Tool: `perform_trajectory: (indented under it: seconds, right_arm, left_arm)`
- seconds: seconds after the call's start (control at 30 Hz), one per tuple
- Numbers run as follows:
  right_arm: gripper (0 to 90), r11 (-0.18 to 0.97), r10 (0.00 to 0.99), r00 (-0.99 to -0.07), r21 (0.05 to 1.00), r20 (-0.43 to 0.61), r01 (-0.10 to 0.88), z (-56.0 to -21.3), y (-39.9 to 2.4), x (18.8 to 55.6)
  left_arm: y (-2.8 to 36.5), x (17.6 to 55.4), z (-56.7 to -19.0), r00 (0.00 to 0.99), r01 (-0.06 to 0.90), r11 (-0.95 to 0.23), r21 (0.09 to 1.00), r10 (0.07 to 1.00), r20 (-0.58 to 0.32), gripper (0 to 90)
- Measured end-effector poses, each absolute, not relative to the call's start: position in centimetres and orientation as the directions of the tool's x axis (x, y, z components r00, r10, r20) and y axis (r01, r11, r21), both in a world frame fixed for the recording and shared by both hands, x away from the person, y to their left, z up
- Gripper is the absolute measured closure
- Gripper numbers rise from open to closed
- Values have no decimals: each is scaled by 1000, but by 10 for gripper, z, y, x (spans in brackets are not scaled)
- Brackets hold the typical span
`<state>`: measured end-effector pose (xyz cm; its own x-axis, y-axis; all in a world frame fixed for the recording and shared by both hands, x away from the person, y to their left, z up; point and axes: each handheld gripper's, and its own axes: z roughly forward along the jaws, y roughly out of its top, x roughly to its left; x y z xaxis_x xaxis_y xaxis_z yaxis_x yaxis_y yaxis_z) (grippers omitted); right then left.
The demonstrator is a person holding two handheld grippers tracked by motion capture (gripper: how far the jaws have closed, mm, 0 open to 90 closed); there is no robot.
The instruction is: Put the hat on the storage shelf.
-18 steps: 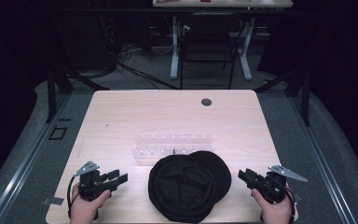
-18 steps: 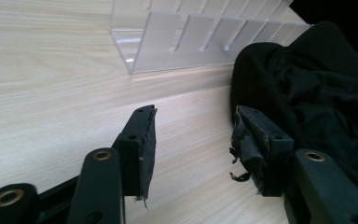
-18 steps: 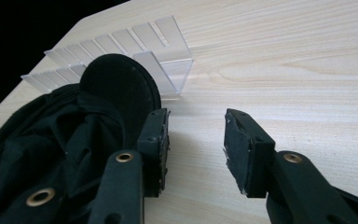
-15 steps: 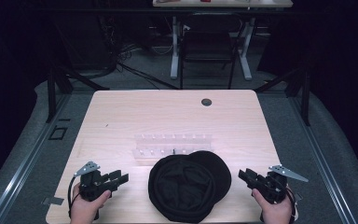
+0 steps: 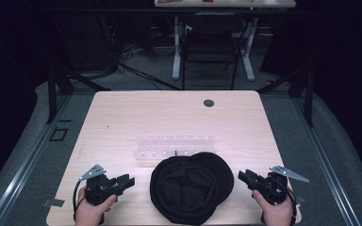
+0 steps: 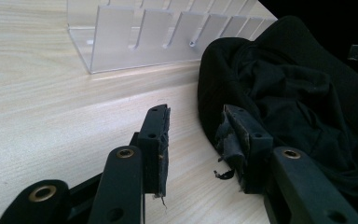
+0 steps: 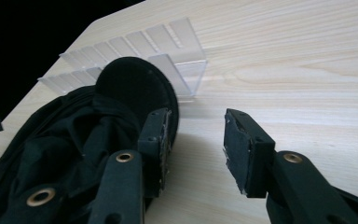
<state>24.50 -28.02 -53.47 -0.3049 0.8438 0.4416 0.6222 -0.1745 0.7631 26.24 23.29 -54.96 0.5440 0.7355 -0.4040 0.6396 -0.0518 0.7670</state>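
A round black cloth hat [image 5: 188, 187] lies near the front edge of the light wooden table [image 5: 122, 117], inside up. Just behind it stands a clear plastic rack with slots [image 5: 174, 146]. My left gripper [image 5: 128, 181] rests on the table to the left of the hat, open and holding nothing. In the left gripper view its jaws [image 6: 193, 140] point at the hat [image 6: 298, 93] and the rack [image 6: 163, 32]. My right gripper [image 5: 243, 177] sits right of the hat, open and empty. The right gripper view has the hat [image 7: 74, 140] beside its left jaw, with the rack [image 7: 135, 51] beyond.
A small dark round hole [image 5: 209, 102] marks the table's far side. Beyond the table stand a dark chair [image 5: 209, 44] and white desk legs [image 5: 176, 47]. Bare tabletop stretches behind the rack and to its left.
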Motion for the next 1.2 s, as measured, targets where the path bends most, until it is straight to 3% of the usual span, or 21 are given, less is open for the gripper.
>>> perform_trajectory:
  seconds: [0.47, 0.67, 0.8, 0.97, 1.2]
  right_arm:
    - [579, -120, 846, -322, 739, 426, 662, -538, -262, 264]
    - [715, -69, 847, -327, 695, 420, 716, -539, -254, 264]
    - [735, -56, 855, -314, 673, 414, 737, -537, -250, 260]
    - [725, -117, 837, -260, 622, 481, 774, -538, -252, 257]
    - [700, -85, 853, -250, 594, 458, 800, -537, -242, 249]
  left_arm:
    - [234, 263, -551, 517, 651, -19, 759, 744, -424, 558]
    - [239, 263, -545, 485, 660, 22, 751, 750, -449, 550]
    - [240, 263, -543, 476, 665, 16, 747, 761, -440, 553]
    - [239, 266, -541, 466, 679, 8, 734, 768, -439, 547]
    - [235, 264, -541, 468, 690, 15, 724, 754, -461, 499]
